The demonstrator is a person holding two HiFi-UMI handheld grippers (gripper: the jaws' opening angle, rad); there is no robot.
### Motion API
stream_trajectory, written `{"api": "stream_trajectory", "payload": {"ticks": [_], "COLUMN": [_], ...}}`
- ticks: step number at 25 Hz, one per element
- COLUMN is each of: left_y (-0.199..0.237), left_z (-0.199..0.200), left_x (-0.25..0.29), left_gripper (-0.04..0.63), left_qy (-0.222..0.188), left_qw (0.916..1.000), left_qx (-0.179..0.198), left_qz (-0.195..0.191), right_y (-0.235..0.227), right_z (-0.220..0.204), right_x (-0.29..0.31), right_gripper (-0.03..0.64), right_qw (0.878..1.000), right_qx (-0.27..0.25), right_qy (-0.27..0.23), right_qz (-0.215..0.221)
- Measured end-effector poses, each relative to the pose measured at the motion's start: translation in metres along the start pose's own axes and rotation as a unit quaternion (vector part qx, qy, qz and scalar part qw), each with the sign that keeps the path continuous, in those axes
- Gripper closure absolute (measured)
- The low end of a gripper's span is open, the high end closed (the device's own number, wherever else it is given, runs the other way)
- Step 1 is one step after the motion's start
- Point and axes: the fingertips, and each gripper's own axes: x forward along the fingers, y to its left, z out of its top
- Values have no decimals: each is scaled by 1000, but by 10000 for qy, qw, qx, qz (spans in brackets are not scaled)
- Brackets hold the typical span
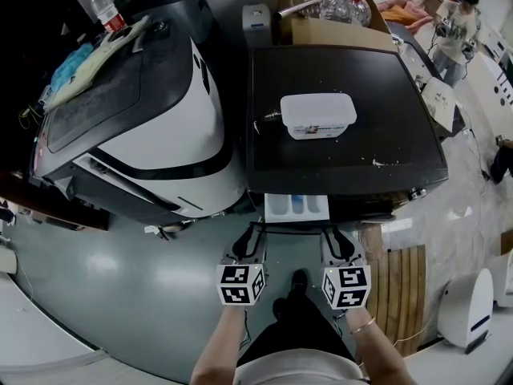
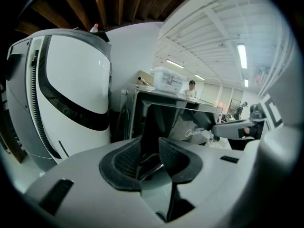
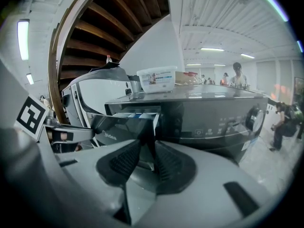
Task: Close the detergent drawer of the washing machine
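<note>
- The detergent drawer is sticking out from the left end of the washing machine's front, pulled open with its compartments showing.
- The left hand-held gripper is hovering just in front of the washing machine, near the drawer's left corner. Its jaws are partly apart and gripping nothing.
- The right hand-held gripper is hovering in front of the washing machine too, just right of the drawer, jaws apart and empty.
- This is looking like the approach, with the closing not yet begun. The next move is calling for a gripper pressing squarely on the drawer's front and pushing straight toward the washing machine until it sits flush.
</note>
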Motion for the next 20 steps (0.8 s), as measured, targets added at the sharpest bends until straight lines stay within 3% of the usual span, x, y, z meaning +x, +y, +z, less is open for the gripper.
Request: {"api": "stream_trajectory", "payload": {"ticks": [20], "left_y": [11], "left_z": [17], "left_x": [24], "left_gripper": [500], "left_qy": [-13], "left_qw": [10000], "left_qx": [-19], "left_qz": [73], "right_y": [-7], "right_z": [16], "right_x": [24], "right_gripper": [512], "right_qw": [10000], "right_qx": [-4], "right_qy": [-11], "right_qz": [-74]}}
